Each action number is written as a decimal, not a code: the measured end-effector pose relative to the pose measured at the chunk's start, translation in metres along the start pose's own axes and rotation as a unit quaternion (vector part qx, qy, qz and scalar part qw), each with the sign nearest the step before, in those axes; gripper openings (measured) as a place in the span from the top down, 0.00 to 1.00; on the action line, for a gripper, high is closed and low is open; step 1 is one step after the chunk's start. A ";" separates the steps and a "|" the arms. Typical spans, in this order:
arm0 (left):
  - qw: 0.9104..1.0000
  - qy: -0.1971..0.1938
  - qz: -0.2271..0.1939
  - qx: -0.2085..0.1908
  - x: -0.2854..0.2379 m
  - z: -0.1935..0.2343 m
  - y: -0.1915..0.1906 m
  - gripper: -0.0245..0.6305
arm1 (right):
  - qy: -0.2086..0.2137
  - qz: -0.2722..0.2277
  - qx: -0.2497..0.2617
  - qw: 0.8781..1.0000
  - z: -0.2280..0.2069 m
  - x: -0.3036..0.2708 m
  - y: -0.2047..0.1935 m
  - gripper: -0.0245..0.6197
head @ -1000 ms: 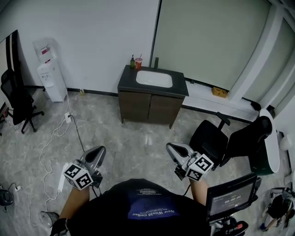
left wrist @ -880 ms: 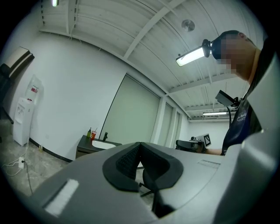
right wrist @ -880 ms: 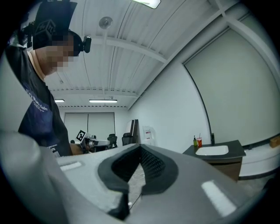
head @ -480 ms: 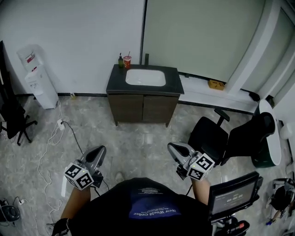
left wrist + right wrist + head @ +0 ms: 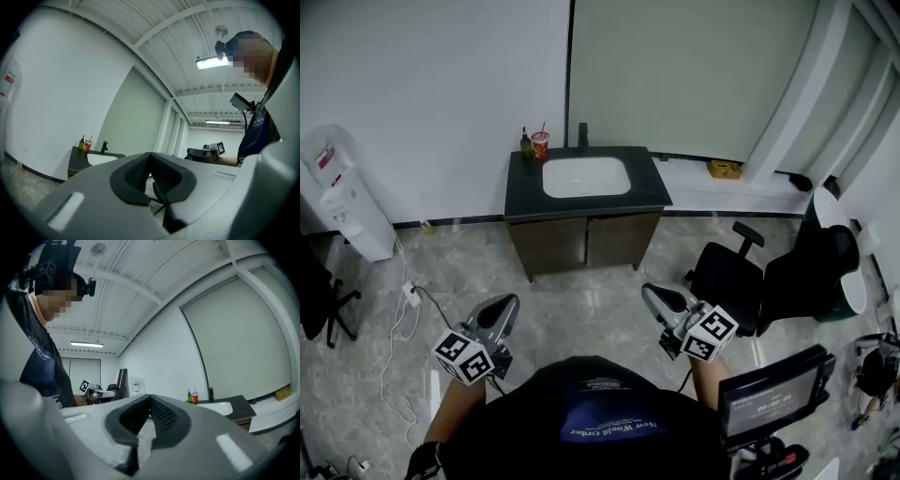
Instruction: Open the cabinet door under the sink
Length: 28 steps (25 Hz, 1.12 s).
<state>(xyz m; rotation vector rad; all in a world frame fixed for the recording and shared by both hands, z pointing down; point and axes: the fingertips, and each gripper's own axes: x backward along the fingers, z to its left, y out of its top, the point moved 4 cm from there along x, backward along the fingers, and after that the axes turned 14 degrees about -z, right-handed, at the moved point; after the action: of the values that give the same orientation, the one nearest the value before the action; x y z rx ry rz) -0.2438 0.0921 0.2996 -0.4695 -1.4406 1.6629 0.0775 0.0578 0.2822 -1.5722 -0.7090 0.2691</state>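
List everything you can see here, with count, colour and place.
cabinet: one, dark brown, doors shut, against the back wall
sink: one, white, in the cabinet's dark top
tap: one, dark, behind the sink
bottle: one, green, top's back left corner
cup: one, red, beside the bottle
water dispenser: one, white, back wall, far left
office chairs: two, black, one right of the cabinet, one at the left edge
box: one, yellowish, ledge right of the sink
power strip: one, white, floor at left
screen: one, dark, lower right
left gripper: one, grey, shut, low left
right gripper: one, grey, shut, low right
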 end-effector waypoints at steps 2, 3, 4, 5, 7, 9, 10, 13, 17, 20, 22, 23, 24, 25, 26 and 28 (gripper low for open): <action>1.000 -0.008 0.004 -0.001 -0.010 0.025 0.006 0.96 | -0.003 -0.003 0.001 1.000 -0.005 -0.027 -0.003 0.96; 1.000 -0.011 0.005 -0.002 -0.014 0.036 0.008 0.96 | -0.004 -0.003 0.002 1.000 -0.008 -0.038 -0.006 0.96; 1.000 -0.013 0.006 -0.002 -0.018 0.045 0.010 0.96 | -0.005 -0.002 0.001 1.000 -0.011 -0.047 -0.009 0.96; 1.000 -0.012 0.007 -0.002 -0.021 0.054 0.011 0.96 | -0.005 -0.001 0.000 1.000 -0.014 -0.056 -0.012 0.96; 1.000 -0.009 0.006 0.001 -0.027 0.072 0.009 0.96 | -0.006 0.004 -0.003 1.000 -0.022 -0.069 -0.017 0.96; 1.000 -0.006 0.007 0.004 -0.034 0.085 0.007 0.96 | -0.007 0.008 -0.006 1.000 -0.033 -0.080 -0.021 0.96; 1.000 -0.004 0.008 0.006 -0.039 0.090 0.005 0.96 | -0.007 0.009 -0.008 1.000 -0.041 -0.084 -0.023 0.96; 1.000 0.006 0.015 0.008 -0.056 0.102 -0.002 0.96 | -0.008 0.008 -0.019 1.000 -0.068 -0.096 -0.028 0.96; 0.999 0.030 0.012 0.001 -0.092 0.113 -0.010 0.96 | 0.017 0.012 -0.029 0.999 -0.116 -0.114 -0.035 0.96; 0.998 0.055 0.007 -0.009 -0.127 0.119 -0.014 0.96 | 0.042 0.015 -0.036 0.998 -0.163 -0.133 -0.035 0.96; 0.998 0.066 0.000 -0.015 -0.152 0.121 -0.017 0.96 | 0.063 0.020 -0.036 0.997 -0.194 -0.146 -0.030 0.96; 0.997 0.073 -0.002 -0.017 -0.164 0.121 -0.018 0.96 | 0.074 0.022 -0.035 0.996 -0.209 -0.152 -0.026 0.96; 0.996 0.082 -0.004 -0.018 -0.177 0.122 -0.018 0.96 | 0.085 0.023 -0.035 0.996 -0.224 -0.159 -0.021 0.96; 0.996 0.092 -0.005 -0.018 -0.191 0.123 -0.019 0.96 | 0.094 0.022 -0.035 0.995 -0.238 -0.166 -0.018 0.96; 0.995 0.099 -0.006 -0.018 -0.204 0.124 -0.020 0.96 | 0.102 0.021 -0.037 0.994 -0.252 -0.172 -0.015 0.96; 0.994 0.105 -0.009 -0.024 -0.229 0.125 -0.023 0.96 | 0.117 0.023 -0.041 0.992 -0.276 -0.181 -0.013 0.96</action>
<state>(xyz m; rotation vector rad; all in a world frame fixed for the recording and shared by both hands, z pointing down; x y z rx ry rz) -0.2016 -0.1664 0.2976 -0.6365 -1.3273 1.5176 0.0883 -0.2724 0.2919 -1.6671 -0.5055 0.0877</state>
